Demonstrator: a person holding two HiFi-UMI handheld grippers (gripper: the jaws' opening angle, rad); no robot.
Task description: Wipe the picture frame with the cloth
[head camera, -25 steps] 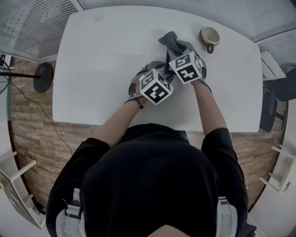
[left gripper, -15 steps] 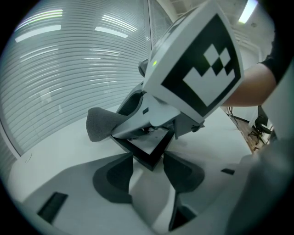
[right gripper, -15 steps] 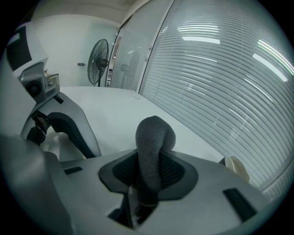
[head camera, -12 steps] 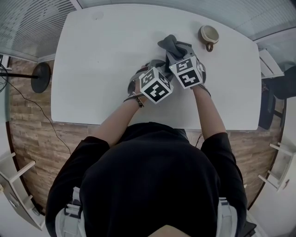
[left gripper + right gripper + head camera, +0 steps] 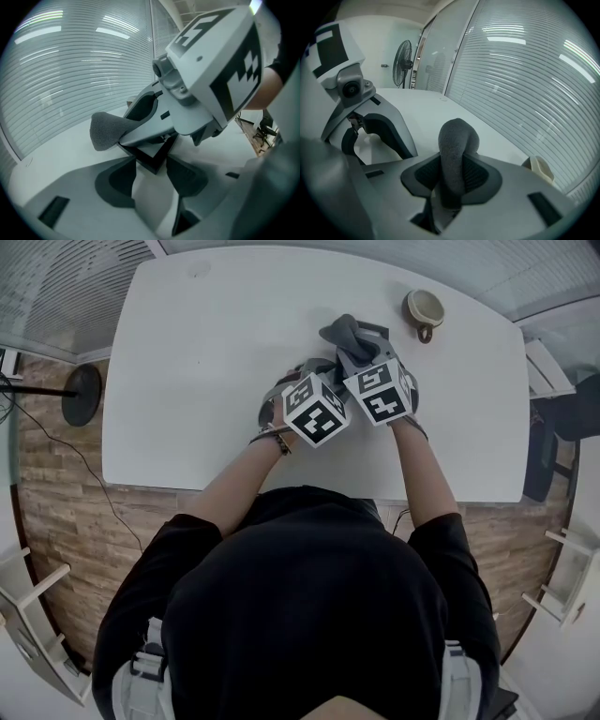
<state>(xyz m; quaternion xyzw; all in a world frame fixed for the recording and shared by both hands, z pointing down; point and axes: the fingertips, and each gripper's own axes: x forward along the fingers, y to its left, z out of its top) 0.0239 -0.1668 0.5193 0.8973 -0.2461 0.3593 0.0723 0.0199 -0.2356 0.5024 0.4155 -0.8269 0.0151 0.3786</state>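
The black picture frame [image 5: 146, 163] lies on the white table [image 5: 206, 381]. One of its corners sits between the pads of my left gripper [image 5: 151, 170], which is shut on that corner. My right gripper [image 5: 452, 174] is shut on the grey cloth [image 5: 457, 150], which bulges up out of its jaws. In the left gripper view the right gripper's fingers [image 5: 145, 131] lie across the frame, and the cloth [image 5: 105, 131] sticks out to the left. From the head view both marker cubes sit side by side at mid-table, the cloth [image 5: 349, 334] just beyond them; they hide most of the frame.
A beige cup [image 5: 424, 311] stands at the far right of the table, close to the cloth. A floor fan [image 5: 404, 63] stands beyond the table's left end. Slatted blinds run along the far side. The table's edge runs just in front of the person.
The right gripper has drawn back a little toward the person, taking the cloth with it across the frame. The left gripper has kept still.
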